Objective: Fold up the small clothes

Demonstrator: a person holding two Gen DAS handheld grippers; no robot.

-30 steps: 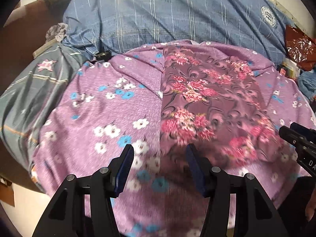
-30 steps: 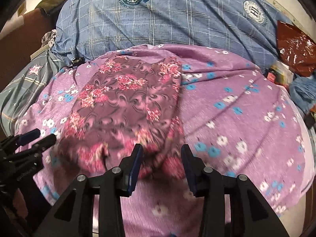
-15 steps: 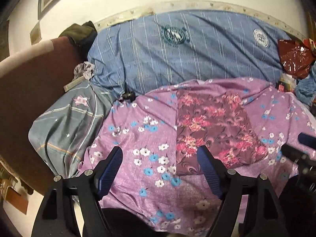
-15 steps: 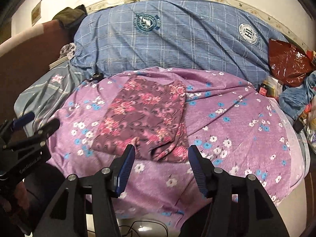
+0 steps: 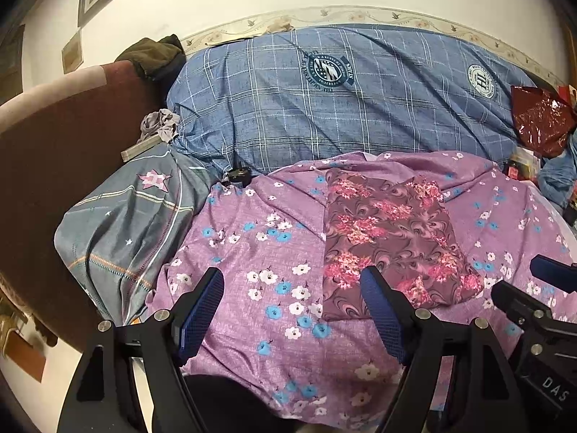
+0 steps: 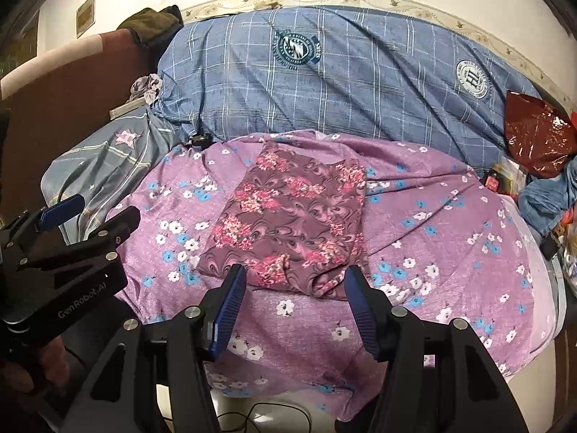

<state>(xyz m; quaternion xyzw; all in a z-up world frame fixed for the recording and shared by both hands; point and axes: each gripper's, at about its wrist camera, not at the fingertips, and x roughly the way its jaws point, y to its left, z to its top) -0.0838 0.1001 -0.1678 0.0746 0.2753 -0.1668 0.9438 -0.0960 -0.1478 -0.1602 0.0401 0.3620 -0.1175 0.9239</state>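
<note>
Currently both grippers clear of cloth: left gripper (image 5: 292,310) jaws wide, empty; right gripper (image 6: 295,301) moderately open, empty. Beyond them, folded floral garment (image 6: 292,220) lies flat on purple bedspread (image 6: 432,252), likely released for next fold. Blue pillow (image 6: 342,83) behind.

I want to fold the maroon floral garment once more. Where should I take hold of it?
Grip the maroon floral garment at its two near corners, coming in low from the near edge. It lies flat on the purple sheet, and that rumpled, slightly lifted hem probably offers the easiest pinch.
</note>
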